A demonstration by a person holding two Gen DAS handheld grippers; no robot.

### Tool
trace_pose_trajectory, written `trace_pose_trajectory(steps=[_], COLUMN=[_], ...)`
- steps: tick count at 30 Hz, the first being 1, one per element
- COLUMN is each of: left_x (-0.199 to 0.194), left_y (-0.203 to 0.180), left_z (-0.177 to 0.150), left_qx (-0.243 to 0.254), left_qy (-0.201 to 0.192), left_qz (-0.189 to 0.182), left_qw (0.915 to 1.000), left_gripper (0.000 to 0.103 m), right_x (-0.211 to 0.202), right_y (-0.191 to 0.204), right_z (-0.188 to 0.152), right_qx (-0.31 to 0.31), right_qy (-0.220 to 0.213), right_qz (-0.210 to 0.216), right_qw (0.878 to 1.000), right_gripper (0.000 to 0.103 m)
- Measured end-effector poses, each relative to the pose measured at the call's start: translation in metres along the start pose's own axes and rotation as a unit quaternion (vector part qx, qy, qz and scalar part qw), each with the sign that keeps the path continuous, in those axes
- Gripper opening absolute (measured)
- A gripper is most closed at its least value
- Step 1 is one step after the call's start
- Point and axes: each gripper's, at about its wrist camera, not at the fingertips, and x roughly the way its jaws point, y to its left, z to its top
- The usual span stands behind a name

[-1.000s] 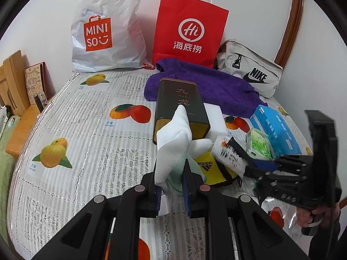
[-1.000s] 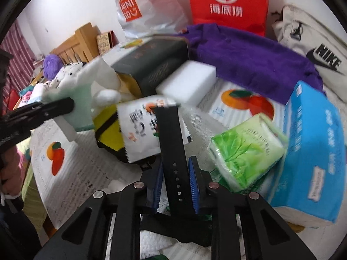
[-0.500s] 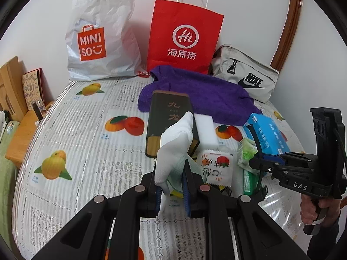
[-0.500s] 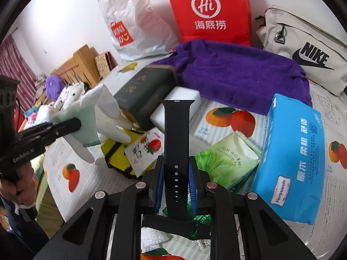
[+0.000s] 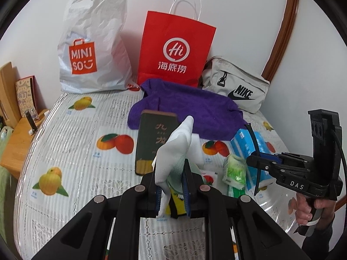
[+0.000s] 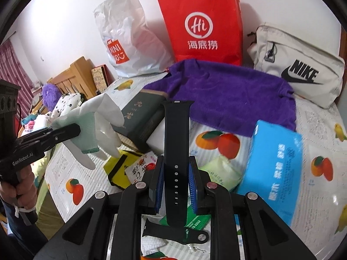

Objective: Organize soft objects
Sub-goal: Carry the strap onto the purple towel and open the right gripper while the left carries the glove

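Observation:
My left gripper [image 5: 171, 186] is shut on a white glove with a green palm [image 5: 175, 149], which stands up between its pads above the bed. The right wrist view shows the same glove [image 6: 97, 117] hanging from the left gripper [image 6: 73, 130] at the left. A black watch strap [image 6: 176, 134] stands upright with my right gripper [image 6: 176, 173] shut on it. In the left wrist view, the right gripper [image 5: 253, 163] holds the strap [image 5: 252, 136] over the blue tissue pack [image 5: 245, 143]. A second black strap piece [image 6: 173, 234] lies below the right gripper.
On the fruit-print bed cover [image 5: 71, 156] lie a purple towel [image 5: 190, 106], a dark green box [image 5: 154, 138], a white foam block [image 5: 196, 143], a green tissue pack [image 5: 235, 169] and a yellow pouch [image 6: 117, 166]. A Miniso bag [image 5: 91, 49], red paper bag [image 5: 175, 47] and Nike bag [image 5: 236, 86] line the wall.
Both grippers have risen above the bed with the glove and the strap still held. The right gripper has lifted the strap clear of the pile of packets.

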Motion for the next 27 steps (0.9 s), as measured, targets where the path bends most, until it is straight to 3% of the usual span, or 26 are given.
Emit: trace_pose_trajectory(steps=[13, 27], left_x=[0.014, 0.052], left_y=[-0.024, -0.035], left_z=[0.049, 0.094], left_qx=[0.026, 0.034], left_qy=[-0.021, -0.022], left_qz=[0.009, -0.004], left_qw=[0.9994, 0.9992], left_gripper=[0.016, 0.015], right_x=[-0.014, 0.003], right_y=[-0.052, -0.084], right_z=[0.027, 0.060], right_qx=[0.041, 0.042], right_qy=[-0.014, -0.012], right_qz=[-0.047, -0.079], right_qw=[0.998, 0.996], right_gripper=[0.020, 0.020])
